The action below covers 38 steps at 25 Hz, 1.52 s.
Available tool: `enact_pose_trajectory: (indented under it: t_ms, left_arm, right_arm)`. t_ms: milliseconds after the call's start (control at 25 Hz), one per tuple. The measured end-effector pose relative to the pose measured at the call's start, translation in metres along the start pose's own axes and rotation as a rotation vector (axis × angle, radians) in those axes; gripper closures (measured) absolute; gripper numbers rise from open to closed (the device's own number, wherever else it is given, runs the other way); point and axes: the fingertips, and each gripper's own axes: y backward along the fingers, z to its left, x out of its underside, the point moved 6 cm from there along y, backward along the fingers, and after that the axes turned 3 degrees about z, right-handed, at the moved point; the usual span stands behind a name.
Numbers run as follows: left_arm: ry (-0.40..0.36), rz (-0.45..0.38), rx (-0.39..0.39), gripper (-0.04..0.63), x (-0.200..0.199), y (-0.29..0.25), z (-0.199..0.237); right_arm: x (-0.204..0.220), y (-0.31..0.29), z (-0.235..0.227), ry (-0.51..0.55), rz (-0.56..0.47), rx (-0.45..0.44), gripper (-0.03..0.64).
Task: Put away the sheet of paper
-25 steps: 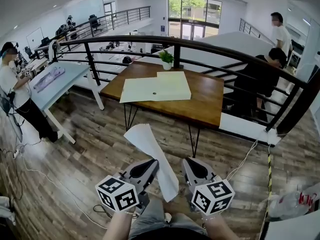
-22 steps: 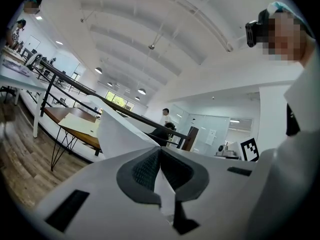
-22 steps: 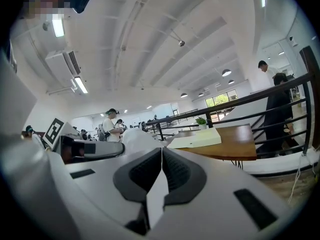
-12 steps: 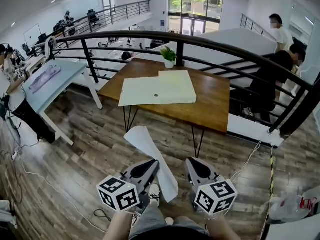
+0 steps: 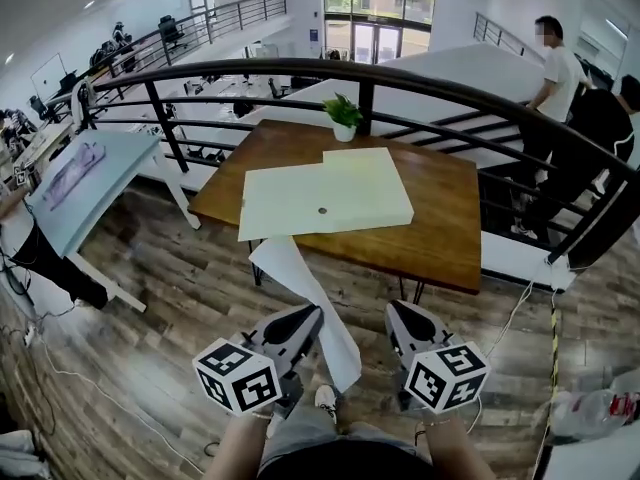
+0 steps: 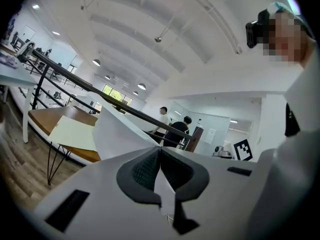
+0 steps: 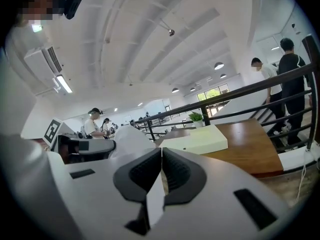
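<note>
A white sheet of paper (image 5: 300, 293), curled lengthwise, slants from near the table's front edge down toward my lap. My left gripper (image 5: 308, 315) is shut on it about halfway along; in the left gripper view the sheet (image 6: 117, 134) rises straight out of the closed jaws (image 6: 160, 149). Just right of the sheet's lower end, my right gripper (image 5: 397, 313) is shut and holds nothing. In the right gripper view (image 7: 161, 150) the paper (image 7: 131, 138) shows off to the left. A flat cream box (image 5: 325, 198) lies on the wooden table (image 5: 440, 238) ahead.
A small potted plant (image 5: 343, 118) stands at the table's far edge, against a black railing (image 5: 480, 93). A light blue table (image 5: 75, 178) stands at the left. Two people (image 5: 560, 78) are on the stairs at the right. Cables (image 5: 60, 348) trail over the wood floor.
The wooden table and cream box have come closer and sit lower in the head view. Both grippers keep their pose, the left still holding the paper.
</note>
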Motion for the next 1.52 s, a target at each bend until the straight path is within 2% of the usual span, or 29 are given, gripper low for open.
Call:
enact_pose_trajectory:
  t_ms: [360,720,1200,1520]
  left_arm:
    - [-0.008,0.017,0.036,0.577,-0.039,-0.030,0.074]
    - [0.048,0.052,0.028,0.577,-0.047,-0.052,0.120]
    - [0.046,0.050,-0.002,0.577,-0.095,-0.127,0.186]
    - [0.034,0.016,-0.032,0.577,-0.137,-0.183,0.227]
  right_arm:
    - [-0.026,-0.075,-0.007,0.002,-0.009,0.037,0.589]
    - [-0.028,-0.115,-0.026,-0.045,0.027,0.067,0.589]
    - [-0.070,-0.218,-0.091,-0.046,0.052,0.030,0.589]
    - [-0.109,-0.279,-0.133,-0.025,0.052,-0.017,0.589]
